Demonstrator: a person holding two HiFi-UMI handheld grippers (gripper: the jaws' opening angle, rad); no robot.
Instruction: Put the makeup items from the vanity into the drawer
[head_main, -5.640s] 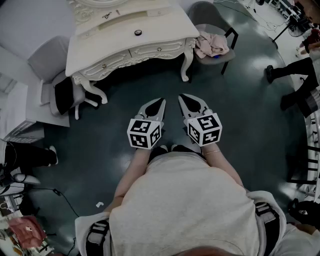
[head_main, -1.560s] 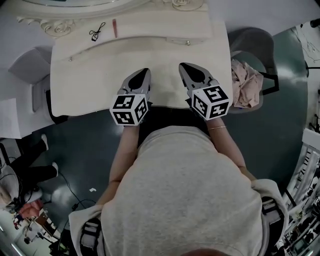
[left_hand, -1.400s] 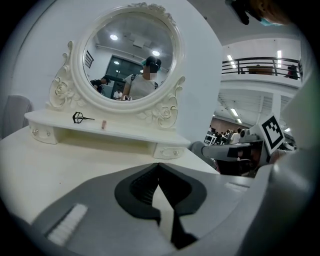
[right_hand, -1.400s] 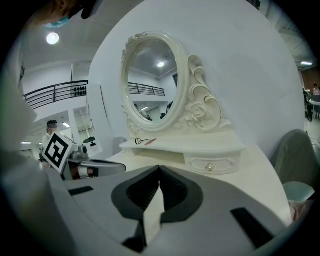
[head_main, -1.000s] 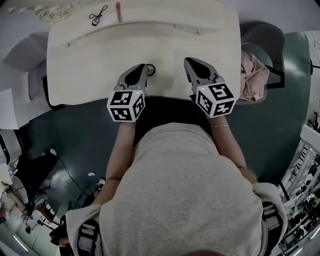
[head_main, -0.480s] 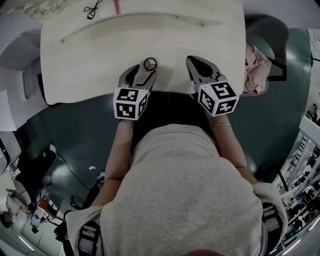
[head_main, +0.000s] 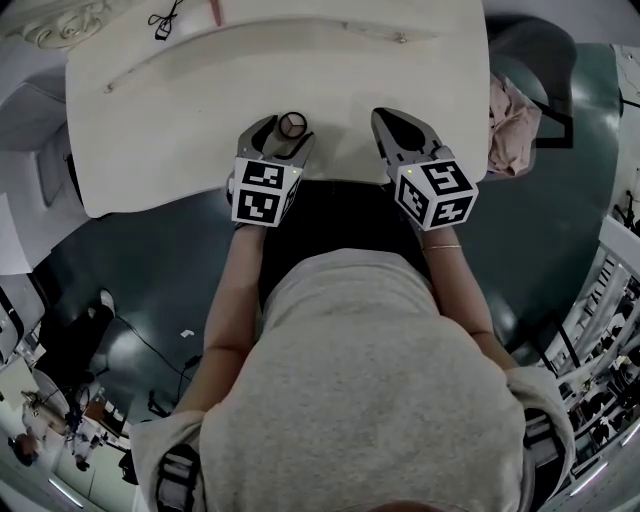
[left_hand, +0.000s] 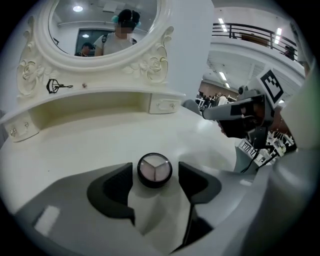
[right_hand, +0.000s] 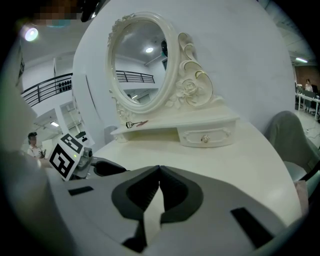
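Observation:
A small round compact (head_main: 291, 124) with a black rim and pale pans lies on the white vanity top (head_main: 170, 120) near its front edge. My left gripper (head_main: 279, 139) is open and has just been opening. In the left gripper view the compact (left_hand: 154, 167) sits between the jaws of the left gripper (left_hand: 156, 176), with a gap on each side. My right gripper (head_main: 398, 124) hovers over the front edge to the right, shut and empty, as the right gripper view shows (right_hand: 159, 172). An eyelash curler (head_main: 160, 20) and a thin reddish stick (head_main: 214, 12) lie on the raised back shelf.
The shelf has small drawers with knobs (right_hand: 204, 136) under an oval mirror (left_hand: 102, 30). A chair with pink cloth (head_main: 508, 112) stands at the vanity's right end, and another grey seat (head_main: 45, 165) stands at its left. Dark floor lies beneath me.
The left gripper's jaws went from shut beside the compact to spread wide around it, and the gripper sank toward the vanity top. The right gripper dipped slightly and stayed shut.

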